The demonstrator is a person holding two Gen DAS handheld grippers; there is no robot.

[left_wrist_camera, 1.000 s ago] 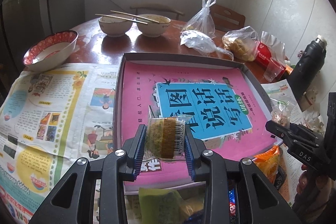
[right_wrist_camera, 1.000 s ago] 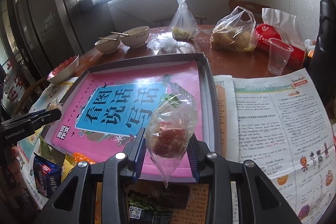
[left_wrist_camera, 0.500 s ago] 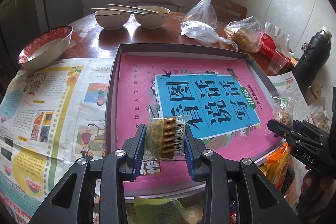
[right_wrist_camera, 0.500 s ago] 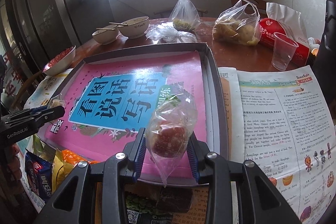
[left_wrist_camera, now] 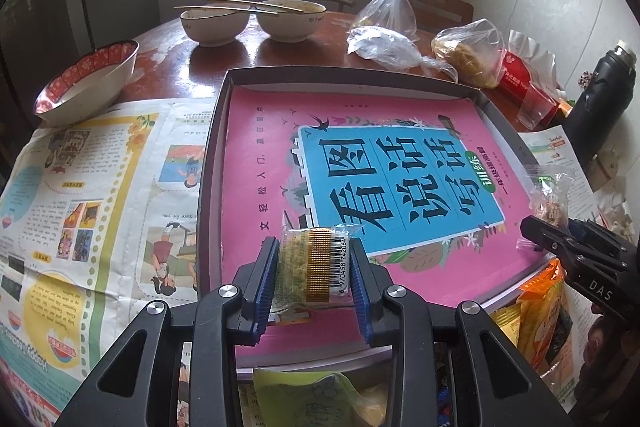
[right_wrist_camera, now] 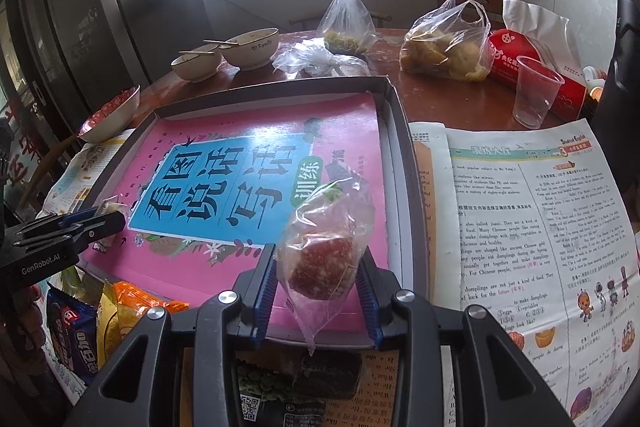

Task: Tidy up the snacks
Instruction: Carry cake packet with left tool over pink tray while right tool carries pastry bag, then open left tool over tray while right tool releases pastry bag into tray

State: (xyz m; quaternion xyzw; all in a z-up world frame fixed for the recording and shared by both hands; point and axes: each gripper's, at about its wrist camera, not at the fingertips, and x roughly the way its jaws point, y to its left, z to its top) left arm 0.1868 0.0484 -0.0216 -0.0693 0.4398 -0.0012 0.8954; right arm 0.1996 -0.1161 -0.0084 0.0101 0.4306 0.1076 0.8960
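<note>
Snacks are in both your grippers: the left gripper (left_wrist_camera: 313, 271) fingers clamp a yellow packet (left_wrist_camera: 310, 269), the right gripper (right_wrist_camera: 317, 277) fingers clamp a red-filled bag (right_wrist_camera: 323, 259), both above the pink-lined tray (left_wrist_camera: 214, 163).

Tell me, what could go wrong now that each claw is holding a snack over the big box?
1. The right gripper squeezes the red snack inside a loose clear bag; it might get crushed, or slide out by the slippery plastic.
2. The left gripper holds the small yellow snack packet over the pink book in the box; let go here, it could skid on the smooth cover.
</note>
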